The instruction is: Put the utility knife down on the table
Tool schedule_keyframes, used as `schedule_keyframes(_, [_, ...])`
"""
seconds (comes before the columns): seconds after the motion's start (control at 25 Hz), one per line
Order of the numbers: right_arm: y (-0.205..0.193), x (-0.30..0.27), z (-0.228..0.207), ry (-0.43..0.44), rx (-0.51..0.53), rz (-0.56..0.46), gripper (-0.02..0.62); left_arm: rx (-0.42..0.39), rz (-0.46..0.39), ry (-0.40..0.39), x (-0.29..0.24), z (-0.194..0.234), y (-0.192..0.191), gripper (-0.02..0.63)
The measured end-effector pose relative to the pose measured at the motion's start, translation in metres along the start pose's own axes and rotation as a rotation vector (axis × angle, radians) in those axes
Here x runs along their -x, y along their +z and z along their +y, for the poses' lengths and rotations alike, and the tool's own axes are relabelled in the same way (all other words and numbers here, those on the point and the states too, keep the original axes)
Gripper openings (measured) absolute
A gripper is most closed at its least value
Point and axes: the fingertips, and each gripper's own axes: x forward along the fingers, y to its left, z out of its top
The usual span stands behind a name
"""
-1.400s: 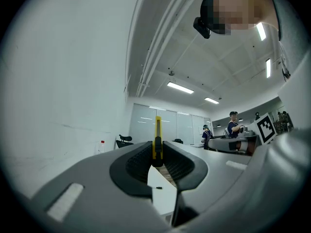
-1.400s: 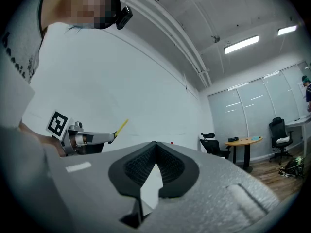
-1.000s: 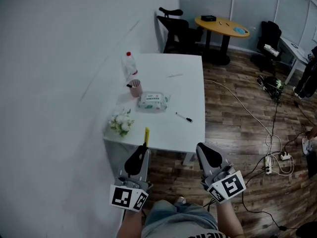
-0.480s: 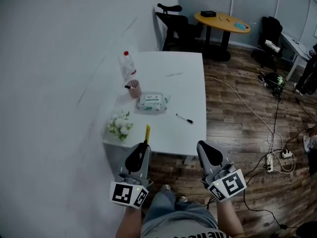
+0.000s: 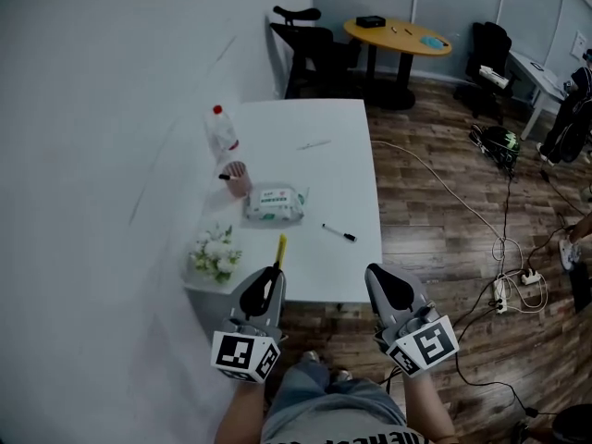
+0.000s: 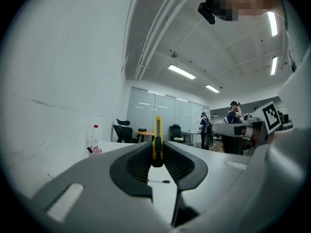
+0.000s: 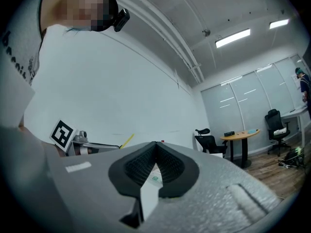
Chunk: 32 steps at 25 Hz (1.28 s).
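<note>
Left gripper (image 5: 268, 280) clamps the yellow utility knife (image 5: 279, 249) over the white table's (image 5: 344, 169) near edge — right gripper (image 5: 387, 283) pinched together, empty, by the front corner.

A white table (image 5: 338, 169) stood against the wall. On it, a bottle (image 5: 220, 132) stood at 10 o'clock, a cup (image 5: 238, 178) at 9, a pack of wipes (image 5: 274, 203) just beside the cup, flowers (image 5: 215, 252) at 7, a marker (image 5: 339, 233) at 5, and a thin pen (image 5: 314, 143) at 12.
</note>
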Motion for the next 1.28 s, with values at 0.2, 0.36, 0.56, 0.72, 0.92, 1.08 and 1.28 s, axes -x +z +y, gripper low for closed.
schedule_keyframes(0.2, [-0.012, -0.015, -0.005, -0.024, -0.013, 0.016, -0.008, 0.010, 0.072, -0.026, -0.023, 0.014, -0.027, 0.081])
schedule_keyframes(0.36, [-0.019, -0.022, -0.009, -0.044, -0.022, 0.034, -0.008, 0.027, 0.140, -0.045, -0.040, 0.021, -0.052, 0.081])
schedule_keyframes(0.56, [-0.021, -0.027, -0.010, -0.069, -0.038, 0.045, -0.008, 0.050, 0.233, -0.054, -0.057, 0.030, -0.081, 0.081])
schedule_keyframes(0.72, [-0.023, -0.029, -0.015, -0.091, -0.036, 0.052, -0.008, 0.051, 0.315, -0.060, -0.072, 0.035, -0.111, 0.081])
schedule_keyframes(0.92, [-0.029, -0.030, -0.019, -0.126, -0.038, 0.061, -0.008, 0.037, 0.428, -0.062, -0.085, 0.045, -0.151, 0.081])
schedule_keyframes(1.08, [-0.029, -0.027, -0.022, -0.148, -0.040, 0.068, -0.008, 0.016, 0.516, -0.071, -0.094, 0.047, -0.176, 0.081])
schedule_keyframes(1.28, [-0.036, -0.025, -0.022, -0.176, -0.043, 0.089, -0.008, -0.010, 0.617, -0.091, -0.100, 0.048, -0.209, 0.081])
